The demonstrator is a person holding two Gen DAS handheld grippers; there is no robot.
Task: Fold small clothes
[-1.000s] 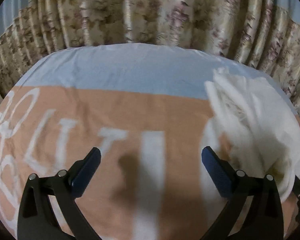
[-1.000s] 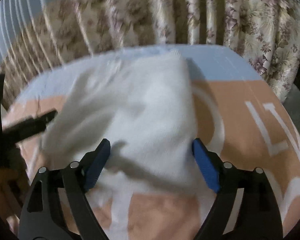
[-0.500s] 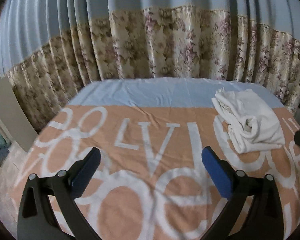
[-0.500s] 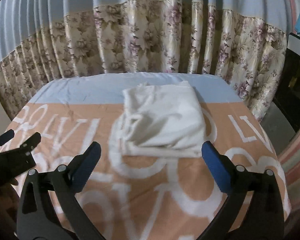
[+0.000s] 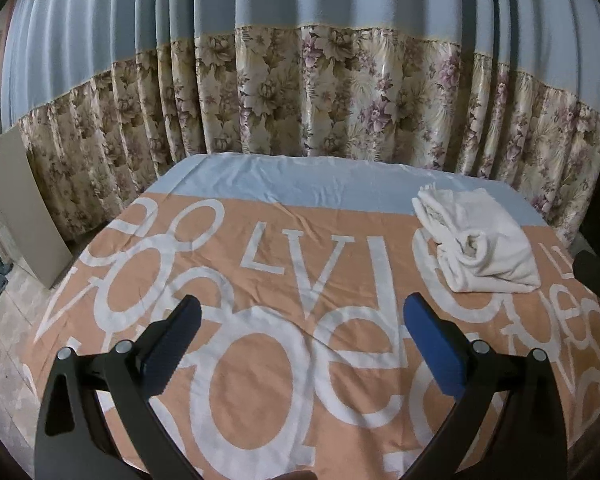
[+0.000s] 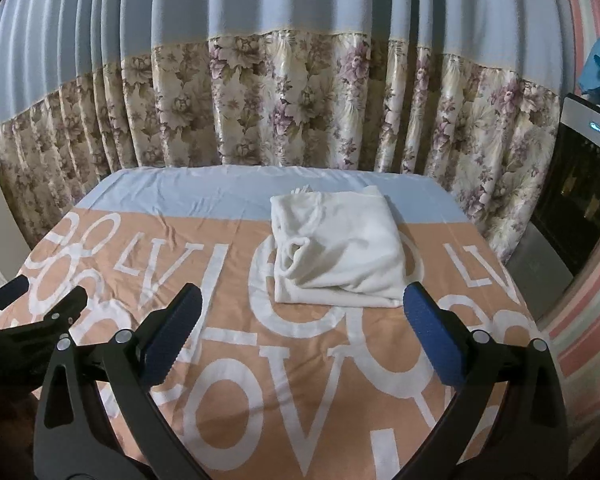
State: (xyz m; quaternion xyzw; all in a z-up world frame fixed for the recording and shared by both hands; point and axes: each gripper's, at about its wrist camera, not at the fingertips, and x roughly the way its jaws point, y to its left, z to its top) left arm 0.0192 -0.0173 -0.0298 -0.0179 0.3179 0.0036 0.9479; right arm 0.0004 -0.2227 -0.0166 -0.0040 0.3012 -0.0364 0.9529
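Note:
A white garment [image 6: 336, 256] lies folded into a thick bundle on the orange and blue bed sheet [image 6: 300, 360], toward the far side. It also shows in the left wrist view [image 5: 478, 240] at the right. My right gripper [image 6: 300, 320] is open and empty, held back above the sheet, short of the garment. My left gripper [image 5: 298, 324] is open and empty over the sheet's middle, left of the garment. The left gripper also shows at the left edge of the right wrist view [image 6: 28, 312].
A floral and blue curtain [image 5: 320, 100] hangs behind the bed. A grey board [image 5: 20, 208] leans at the left by the floor. A dark appliance [image 6: 580, 184] stands to the right of the bed. White letters cover the sheet.
Both grippers have pulled back and up from the garment, which now lies released and folded on the sheet. The view has widened from close on the cloth to the whole bed.

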